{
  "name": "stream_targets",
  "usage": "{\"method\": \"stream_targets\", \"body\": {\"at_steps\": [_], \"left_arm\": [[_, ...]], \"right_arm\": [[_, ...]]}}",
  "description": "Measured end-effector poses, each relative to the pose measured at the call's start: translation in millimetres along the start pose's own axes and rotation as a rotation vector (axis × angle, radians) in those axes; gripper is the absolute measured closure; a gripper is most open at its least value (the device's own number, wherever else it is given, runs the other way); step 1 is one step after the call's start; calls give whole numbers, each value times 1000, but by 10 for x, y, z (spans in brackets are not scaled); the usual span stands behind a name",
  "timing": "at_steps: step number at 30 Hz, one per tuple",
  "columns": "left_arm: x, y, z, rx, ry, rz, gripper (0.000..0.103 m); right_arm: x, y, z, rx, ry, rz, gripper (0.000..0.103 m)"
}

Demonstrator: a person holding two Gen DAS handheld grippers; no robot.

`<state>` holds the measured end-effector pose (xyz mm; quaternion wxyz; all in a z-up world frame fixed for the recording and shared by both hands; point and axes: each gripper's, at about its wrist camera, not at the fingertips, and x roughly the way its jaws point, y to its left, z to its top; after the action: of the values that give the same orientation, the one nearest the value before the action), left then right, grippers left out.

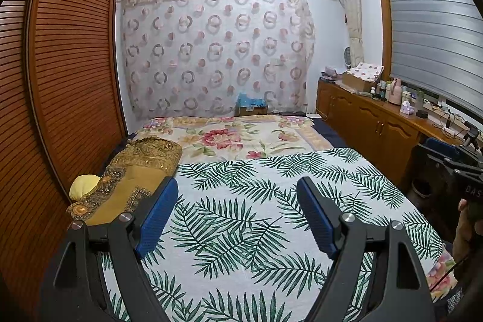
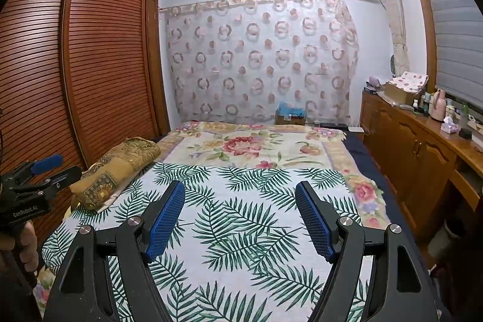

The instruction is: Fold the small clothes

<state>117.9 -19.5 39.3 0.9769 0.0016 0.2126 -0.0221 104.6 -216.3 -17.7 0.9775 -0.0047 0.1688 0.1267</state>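
My left gripper (image 1: 238, 186) is open and empty, held above a white cloth with green palm leaves (image 1: 271, 216) spread on the bed. My right gripper (image 2: 240, 189) is open and empty above the same palm-leaf cloth (image 2: 241, 216). The left gripper also shows at the left edge of the right wrist view (image 2: 45, 163), and the right gripper's body at the right edge of the left wrist view (image 1: 465, 171). A folded golden-brown patterned cloth (image 1: 132, 174) lies at the bed's left side, left of the left gripper; it also shows in the right wrist view (image 2: 114, 168). No small garment shows between either gripper's fingers.
A floral blanket (image 1: 235, 138) covers the far half of the bed. A slatted wooden wardrobe (image 1: 66, 65) stands along the left. A wooden cabinet (image 1: 377, 116) with bottles and boxes runs along the right under the window. A yellow round thing (image 1: 83, 184) lies beside the golden cloth.
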Motion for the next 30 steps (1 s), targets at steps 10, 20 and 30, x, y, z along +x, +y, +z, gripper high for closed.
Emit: {"method": "stream_targets", "body": {"at_steps": [10, 20, 30], "left_arm": [[-5, -6, 10, -1, -2, -2, 22], [-22, -16, 32, -2, -5, -1, 22], [-24, -23, 36, -3, -7, -2, 22]], "right_arm": [[-6, 4, -11, -5, -4, 0, 26], [-5, -5, -20, -4, -4, 2, 26], [-11, -16, -29, -5, -8, -1, 26]]}}
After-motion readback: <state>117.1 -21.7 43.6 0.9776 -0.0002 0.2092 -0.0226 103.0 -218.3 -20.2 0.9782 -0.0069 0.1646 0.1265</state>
